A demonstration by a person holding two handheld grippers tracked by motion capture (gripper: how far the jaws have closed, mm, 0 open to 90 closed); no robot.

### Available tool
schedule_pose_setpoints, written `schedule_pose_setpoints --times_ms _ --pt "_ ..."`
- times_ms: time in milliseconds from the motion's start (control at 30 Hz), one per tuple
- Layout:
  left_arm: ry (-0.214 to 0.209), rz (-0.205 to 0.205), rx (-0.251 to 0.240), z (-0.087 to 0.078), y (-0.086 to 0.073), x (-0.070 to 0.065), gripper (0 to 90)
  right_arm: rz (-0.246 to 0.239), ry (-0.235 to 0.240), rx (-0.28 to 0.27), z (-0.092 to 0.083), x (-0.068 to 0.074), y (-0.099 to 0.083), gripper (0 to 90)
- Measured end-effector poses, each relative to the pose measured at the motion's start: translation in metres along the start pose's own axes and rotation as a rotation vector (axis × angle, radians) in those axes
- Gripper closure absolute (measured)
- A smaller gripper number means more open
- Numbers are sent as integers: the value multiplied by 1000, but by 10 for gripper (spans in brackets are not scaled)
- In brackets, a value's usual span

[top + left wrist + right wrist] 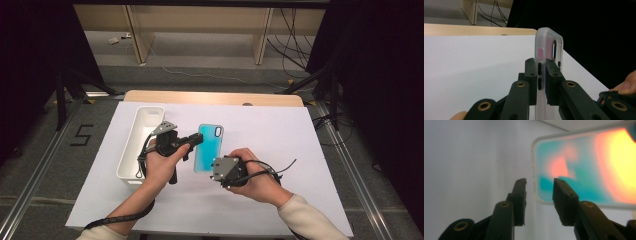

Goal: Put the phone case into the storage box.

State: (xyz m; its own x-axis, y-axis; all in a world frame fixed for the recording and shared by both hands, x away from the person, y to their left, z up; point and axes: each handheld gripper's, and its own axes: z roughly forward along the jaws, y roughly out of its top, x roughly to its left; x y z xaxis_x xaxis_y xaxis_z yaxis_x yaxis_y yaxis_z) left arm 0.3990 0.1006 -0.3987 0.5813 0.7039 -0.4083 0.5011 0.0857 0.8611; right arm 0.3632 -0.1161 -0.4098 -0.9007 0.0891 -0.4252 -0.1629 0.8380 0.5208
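Your left gripper is clamping the frosted, teal-and-pink phone case beside the white bin; your right gripper is standing apart, astride its edge.

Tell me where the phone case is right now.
In the high view the phone case sits mid-table, just right of the white bin, clamped on its edge by the left gripper, with the right gripper at its near end.

We see a white bin on the white tabletop, and cables on the floor beyond.
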Motion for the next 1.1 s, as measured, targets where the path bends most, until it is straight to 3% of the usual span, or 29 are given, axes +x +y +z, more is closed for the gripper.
schedule_pose_setpoints --times_ms 67,100,167,300,333,367,400,500,733,1100 --pt "0 -1 -6 -1 1 0 817 5 18 -18 -2 -4 -3 587" --pt "-1 -2 -14 -3 2 1 818 31 2 -32 -5 -7 -6 567" --pt "8 5 -20 -6 5 2 818 125 16 -86 -13 -14 -13 516" --pt "18 16 -44 -13 9 3 818 186 -12 -149 -22 -20 -20 474" --pt "19 16 -51 -14 10 3 818 210 -21 -169 -25 -22 -22 468" --pt "21 18 -56 -17 12 4 818 265 -44 -211 -31 -27 -28 440" --pt "22 22 -62 -18 13 4 818 265 -44 -211 -31 -27 -28 440" --pt "25 32 -69 -22 16 3 818 352 -75 -260 -38 -33 -39 416" --pt "26 52 -80 -29 20 3 818 445 -121 -309 -47 -36 -53 366" --pt "25 66 -83 -32 23 5 817 533 -160 -345 -52 -37 -74 303"
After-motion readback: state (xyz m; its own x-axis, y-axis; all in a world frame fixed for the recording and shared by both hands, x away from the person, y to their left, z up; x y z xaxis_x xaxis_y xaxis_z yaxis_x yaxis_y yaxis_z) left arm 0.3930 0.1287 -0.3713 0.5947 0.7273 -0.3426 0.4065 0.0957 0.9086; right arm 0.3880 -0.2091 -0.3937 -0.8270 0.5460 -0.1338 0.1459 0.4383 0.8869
